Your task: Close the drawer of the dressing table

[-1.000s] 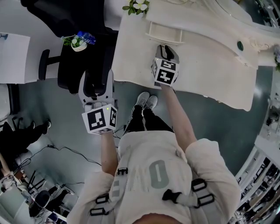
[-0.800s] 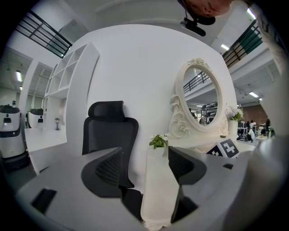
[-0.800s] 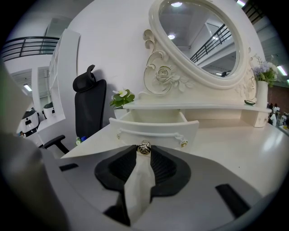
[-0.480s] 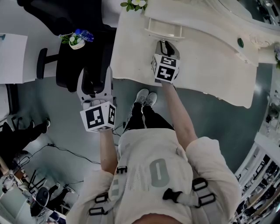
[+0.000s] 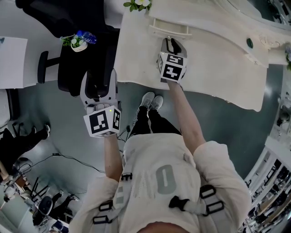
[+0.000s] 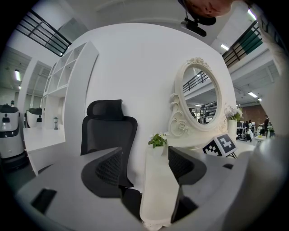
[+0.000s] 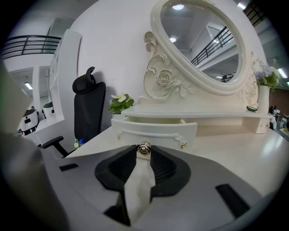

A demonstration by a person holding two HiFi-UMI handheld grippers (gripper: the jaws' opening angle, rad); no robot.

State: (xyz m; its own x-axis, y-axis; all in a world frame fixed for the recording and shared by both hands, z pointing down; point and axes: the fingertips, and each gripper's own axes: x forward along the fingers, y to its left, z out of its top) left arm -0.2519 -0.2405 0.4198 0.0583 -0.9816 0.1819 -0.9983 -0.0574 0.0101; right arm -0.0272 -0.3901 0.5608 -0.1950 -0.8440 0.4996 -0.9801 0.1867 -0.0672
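The cream dressing table (image 5: 213, 73) has a small drawer (image 5: 169, 30) (image 7: 156, 130) standing partly out under the mirror shelf. A round metal knob (image 7: 144, 148) sits at the middle of the drawer front. My right gripper (image 5: 171, 44) (image 7: 144, 152) reaches over the tabletop and is shut on that knob, which is pinched between its fingertips. My left gripper (image 5: 98, 86) (image 6: 145, 164) hangs open and empty off the table's left end, over the floor by a black chair (image 5: 86, 54).
An oval mirror (image 7: 203, 43) in a carved frame rises behind the drawer. A small potted plant (image 5: 138, 4) (image 6: 158, 140) stands at the table's left corner. The black office chair (image 6: 108, 131) is left of the table. Cables lie on the floor (image 5: 68, 157).
My right gripper has edged a little toward the back of the table with the knob, and the drawer with it. The left gripper has stayed put.
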